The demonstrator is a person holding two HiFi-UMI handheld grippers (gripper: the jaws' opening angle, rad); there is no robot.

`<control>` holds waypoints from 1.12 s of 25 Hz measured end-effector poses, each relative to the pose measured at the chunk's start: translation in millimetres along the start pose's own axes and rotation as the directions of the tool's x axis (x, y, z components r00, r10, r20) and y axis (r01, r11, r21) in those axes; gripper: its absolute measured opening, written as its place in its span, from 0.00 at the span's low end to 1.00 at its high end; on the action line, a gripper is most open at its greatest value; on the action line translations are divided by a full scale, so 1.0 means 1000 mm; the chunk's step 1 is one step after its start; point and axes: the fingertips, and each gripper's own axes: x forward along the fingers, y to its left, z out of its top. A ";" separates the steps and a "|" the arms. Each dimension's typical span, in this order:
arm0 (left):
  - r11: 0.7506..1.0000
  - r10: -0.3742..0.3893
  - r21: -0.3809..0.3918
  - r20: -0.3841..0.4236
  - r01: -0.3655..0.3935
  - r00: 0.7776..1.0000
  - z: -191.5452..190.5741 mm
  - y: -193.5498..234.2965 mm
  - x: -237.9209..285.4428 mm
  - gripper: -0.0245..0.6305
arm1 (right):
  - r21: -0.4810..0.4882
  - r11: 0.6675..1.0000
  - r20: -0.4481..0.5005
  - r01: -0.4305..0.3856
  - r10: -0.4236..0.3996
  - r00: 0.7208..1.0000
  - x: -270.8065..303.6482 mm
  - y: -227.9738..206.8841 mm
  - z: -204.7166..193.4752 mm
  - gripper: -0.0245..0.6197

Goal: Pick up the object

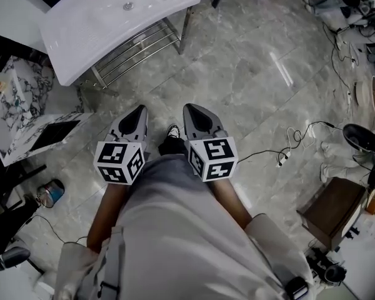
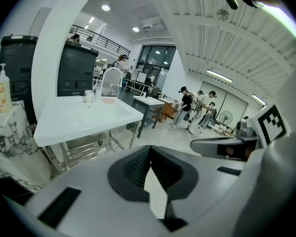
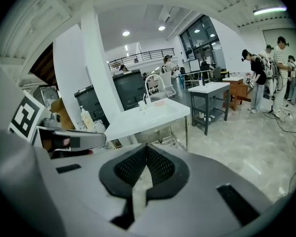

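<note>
Left hand-held gripper and right hand-held gripper: both closed, empty. Target object not identifiable, so weight and grip point cannot be judged. Likely candidates: small cup-like items at the washbasin rear edge.

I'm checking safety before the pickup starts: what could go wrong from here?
A loose cable lies on the floor right of the person; a foot could catch it.
The left gripper and right gripper both have jaws shut on nothing; reaching that way would likely push an object rather than grasp it.
The white sink's corner juts out ahead and could be bumped.
</note>
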 end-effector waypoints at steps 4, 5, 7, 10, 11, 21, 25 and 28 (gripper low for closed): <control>1.000 -0.002 -0.030 0.004 0.002 1.000 0.010 -0.002 0.021 0.04 | -0.004 0.999 -0.010 -0.033 0.033 0.999 0.006 -0.014 0.006 0.05; 0.999 -0.006 -0.043 0.005 0.007 1.000 0.012 -0.004 0.026 0.04 | -0.005 0.999 -0.018 -0.038 0.037 0.999 0.006 -0.019 0.008 0.05; 0.998 -0.016 -0.064 0.006 0.017 1.000 0.017 -0.009 0.034 0.04 | -0.012 0.999 -0.038 -0.043 0.043 0.998 0.008 -0.028 0.009 0.05; 0.998 -0.016 -0.063 0.003 0.017 1.000 0.020 -0.011 0.042 0.04 | -0.025 0.998 -0.059 -0.061 0.059 0.997 0.013 -0.037 0.011 0.05; 0.998 -0.015 -0.062 0.000 0.015 1.000 0.020 -0.010 0.044 0.04 | -0.028 0.997 -0.062 -0.066 0.064 0.996 0.015 -0.038 0.011 0.05; 0.996 -0.021 -0.085 -0.016 0.019 1.000 0.020 -0.014 0.060 0.04 | -0.045 0.996 -0.098 -0.077 0.072 0.993 0.023 -0.049 0.011 0.05; 0.995 -0.043 -0.088 -0.009 0.042 0.999 0.030 -0.015 0.079 0.04 | -0.064 0.996 -0.115 -0.067 0.060 0.992 0.029 -0.059 0.016 0.05; 0.994 -0.062 -0.092 -0.006 0.061 0.998 0.039 -0.012 0.101 0.04 | -0.080 0.995 -0.110 -0.055 0.046 0.993 0.041 -0.072 0.026 0.05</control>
